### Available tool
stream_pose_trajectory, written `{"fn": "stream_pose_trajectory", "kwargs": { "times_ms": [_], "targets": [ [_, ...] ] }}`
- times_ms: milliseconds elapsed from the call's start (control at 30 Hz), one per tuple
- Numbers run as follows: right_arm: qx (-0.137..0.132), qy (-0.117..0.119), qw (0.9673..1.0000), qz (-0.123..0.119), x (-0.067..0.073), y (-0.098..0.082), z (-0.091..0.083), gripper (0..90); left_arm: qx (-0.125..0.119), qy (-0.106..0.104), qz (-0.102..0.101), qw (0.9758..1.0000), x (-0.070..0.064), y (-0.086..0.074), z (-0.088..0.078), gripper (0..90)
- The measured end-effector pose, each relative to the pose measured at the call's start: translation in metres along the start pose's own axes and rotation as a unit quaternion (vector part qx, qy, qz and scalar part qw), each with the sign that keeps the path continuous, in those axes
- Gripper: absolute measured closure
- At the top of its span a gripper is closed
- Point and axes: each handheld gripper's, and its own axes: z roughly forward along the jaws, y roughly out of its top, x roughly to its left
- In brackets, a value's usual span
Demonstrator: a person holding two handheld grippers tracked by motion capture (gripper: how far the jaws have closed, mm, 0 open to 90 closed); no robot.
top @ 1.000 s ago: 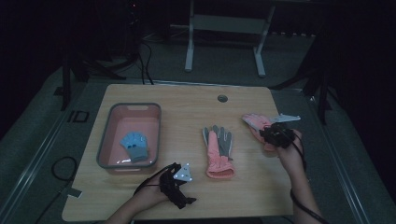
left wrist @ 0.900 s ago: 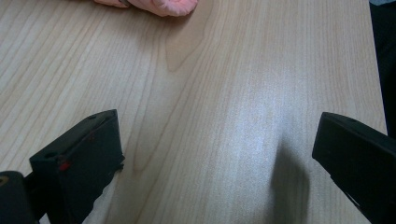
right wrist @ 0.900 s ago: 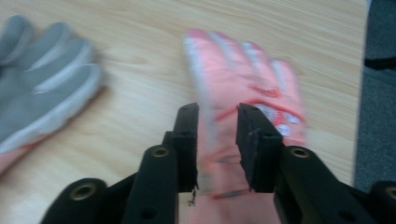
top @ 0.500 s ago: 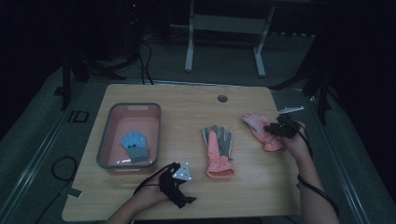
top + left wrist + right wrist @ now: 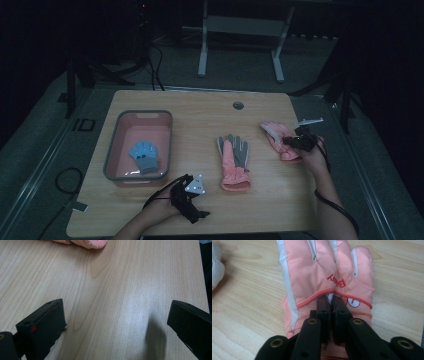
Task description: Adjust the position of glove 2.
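Note:
A pink and white glove (image 5: 276, 134) lies on the right side of the wooden table (image 5: 200, 120). My right gripper (image 5: 295, 141) sits on it. In the right gripper view its jaws have just been closing and are shut (image 5: 331, 301) on a pinch of the pink glove (image 5: 312, 272) at the red seam near the cuff. A second pink and grey glove (image 5: 234, 160) lies mid-table. My left gripper (image 5: 196, 209) rests at the front edge, open (image 5: 117, 317) over bare wood, with the middle glove's cuff (image 5: 85, 242) beyond it.
A pink tray (image 5: 112, 145) with a grey rim stands at the left and holds a small blue glove (image 5: 144, 156). A round cable hole (image 5: 238, 105) sits near the table's far edge. The room around the table is dark.
My right hand has shifted a little to the right and come down onto the pink glove, and its jaws have closed on the fabric. The left hand has not moved.

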Motion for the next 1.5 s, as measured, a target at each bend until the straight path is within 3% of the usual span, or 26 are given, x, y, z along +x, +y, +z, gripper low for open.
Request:
{"fn": "stream_pose_trajectory", "kwargs": {
  "times_ms": [133,267,333,500,600,833,1100,1333,1500],
  "targets": [
    [-0.026,-0.023,0.9989,0.031,0.011,-0.002,-0.015,89.5,0.0,-0.001,0.001,1.0,-0.001,0.0,0.0,1.8],
    [-0.033,-0.025,0.9983,0.042,0.018,-0.002,-0.024,89.5,0.002,0.0,0.001,1.0,-0.001,0.0,0.0,1.8],
    [-0.043,-0.04,0.9963,0.063,0.027,0.0,-0.044,89.5,0.001,0.0,0.001,1.0,-0.001,0.0,0.0,1.8],
    [-0.063,-0.059,0.9931,0.08,0.044,0.0,-0.08,89.5,0.0,0.0,0.0,1.0,-0.001,0.0,0.0,1.8],
    [-0.066,-0.082,0.9915,0.077,0.053,-0.004,-0.096,89.4,0.002,0.0,0.002,1.0,-0.001,0.0,0.0,1.8],
    [-0.078,-0.099,0.989,0.078,0.072,-0.022,-0.118,89.4,0.002,0.001,0.003,1.0,-0.001,0.0,0.0,1.8],
    [-0.064,-0.106,0.989,0.081,0.084,-0.047,-0.117,89.4,0.001,0.001,0.008,1.0,-0.001,0.001,0.0,1.8],
    [-0.039,-0.111,0.9903,0.075,0.091,-0.062,-0.09,89.2,-0.002,0.003,0.009,1.0,-0.003,0.001,0.0,1.8],
    [-0.021,-0.12,0.9895,0.078,0.087,-0.067,-0.069,88.6,0.0,0.003,0.011,0.9999,-0.002,0.001,0.0,1.8]
  ]
}}
